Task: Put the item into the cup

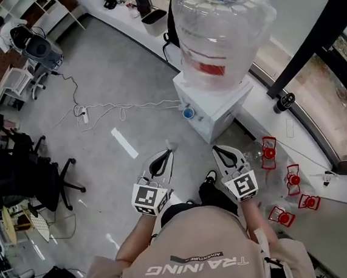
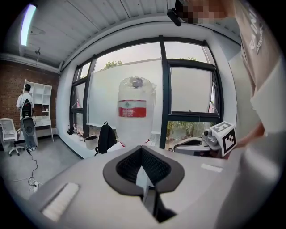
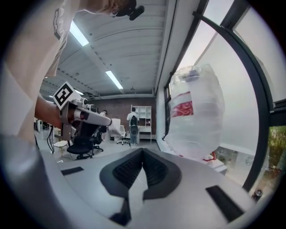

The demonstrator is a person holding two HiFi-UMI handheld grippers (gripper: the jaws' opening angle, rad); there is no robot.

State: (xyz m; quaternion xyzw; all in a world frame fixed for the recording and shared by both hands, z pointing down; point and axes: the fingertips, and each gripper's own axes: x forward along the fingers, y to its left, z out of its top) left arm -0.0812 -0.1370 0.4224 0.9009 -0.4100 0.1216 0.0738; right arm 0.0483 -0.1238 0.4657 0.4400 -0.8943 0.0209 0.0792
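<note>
I stand facing a white water dispenser (image 1: pixel 210 104) that carries a big clear bottle (image 1: pixel 221 30). A small blue cup (image 1: pixel 188 112) sits at the dispenser's front. My left gripper (image 1: pixel 169 152) is held at waist height, its jaws shut on a thin white item (image 2: pixel 142 178) that pokes out at the tip; I cannot tell what the item is. My right gripper (image 1: pixel 216 150) hovers beside it, shut with nothing visible between its jaws. Both point toward the dispenser, well short of the cup. The left gripper view shows the bottle (image 2: pixel 134 112) straight ahead.
Several red-and-clear objects (image 1: pixel 287 182) lie on the floor at the right, by the window sill. A white cable and power strip (image 1: pixel 86 115) trail across the grey floor. Black office chairs (image 1: pixel 30 173) stand at the left. A black backpack (image 2: pixel 106 137) leans near the wall.
</note>
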